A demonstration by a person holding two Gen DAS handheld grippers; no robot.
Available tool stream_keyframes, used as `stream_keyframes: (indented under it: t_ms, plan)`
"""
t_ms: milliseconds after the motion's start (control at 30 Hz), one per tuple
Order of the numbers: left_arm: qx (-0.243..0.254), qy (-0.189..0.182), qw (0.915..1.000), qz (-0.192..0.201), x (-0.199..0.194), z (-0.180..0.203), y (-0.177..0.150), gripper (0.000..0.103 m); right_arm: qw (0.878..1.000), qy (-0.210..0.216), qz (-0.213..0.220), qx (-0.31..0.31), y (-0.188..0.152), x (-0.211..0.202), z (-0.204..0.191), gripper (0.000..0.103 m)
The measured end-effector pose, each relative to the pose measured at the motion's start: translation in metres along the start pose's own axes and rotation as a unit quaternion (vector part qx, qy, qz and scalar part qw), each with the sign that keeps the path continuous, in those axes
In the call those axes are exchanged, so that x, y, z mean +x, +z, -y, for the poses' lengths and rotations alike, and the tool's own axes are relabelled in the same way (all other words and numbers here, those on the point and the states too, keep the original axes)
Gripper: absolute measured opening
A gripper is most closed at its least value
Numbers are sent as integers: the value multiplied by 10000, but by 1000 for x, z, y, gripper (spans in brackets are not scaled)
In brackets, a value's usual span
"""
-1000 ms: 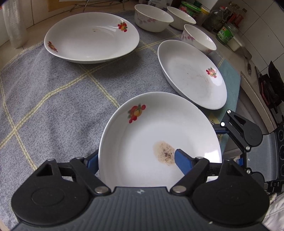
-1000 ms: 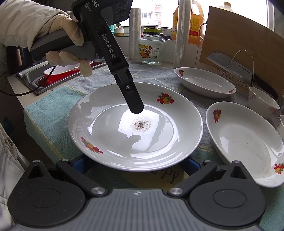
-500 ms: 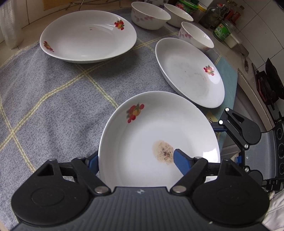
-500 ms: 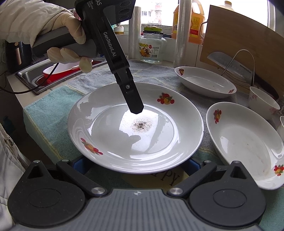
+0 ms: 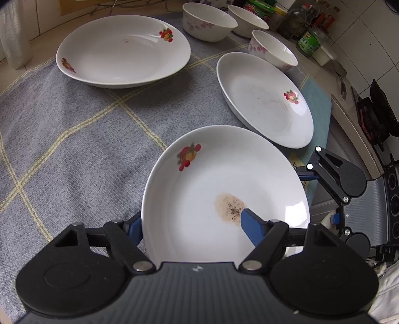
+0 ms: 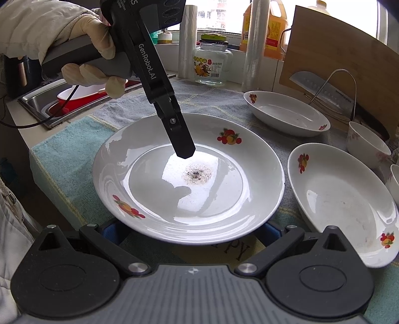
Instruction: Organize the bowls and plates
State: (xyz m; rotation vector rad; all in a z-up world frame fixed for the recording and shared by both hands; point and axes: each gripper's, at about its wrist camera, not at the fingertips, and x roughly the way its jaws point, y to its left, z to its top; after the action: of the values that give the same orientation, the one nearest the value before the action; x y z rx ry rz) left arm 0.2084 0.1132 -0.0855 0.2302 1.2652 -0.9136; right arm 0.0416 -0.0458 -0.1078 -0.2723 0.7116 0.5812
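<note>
A white plate with fruit prints and a brown speckled stain (image 5: 224, 189) is held by its rim in my left gripper (image 5: 192, 224), one finger under it and one inside; it also shows in the right wrist view (image 6: 189, 179), lifted off the cloth. My right gripper (image 6: 189, 231) is open, its blue fingers spread under the plate's near edge. A second plate (image 5: 264, 99) lies at the right, also in the right wrist view (image 6: 341, 209). A third plate (image 5: 122, 49) lies at the far left. Three bowls (image 5: 208, 22) stand behind.
The grey checked cloth (image 5: 74, 139) covers the counter. Jars and bottles (image 5: 309, 40) stand at the back right. In the right wrist view a sink (image 6: 64, 104) is at the left, a glass jar (image 6: 212, 64) and a cutting board with a knife (image 6: 331, 57) behind.
The stained plate has risen slightly and shifted a little toward the other plates in my left gripper. The right gripper stays open under the plate's edge.
</note>
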Motion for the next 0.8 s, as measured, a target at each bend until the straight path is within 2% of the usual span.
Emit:
stream_keyframes:
  t_ms: [367,800]
  plan:
    - [-36,-75,9999,130,-3,-6,3,76,9999,58,100,83,-2,1,2,103]
    - [-14,18,9997,256,-8,-2,-4,75,9998,-206,-31,-55,5,-1,-7,103]
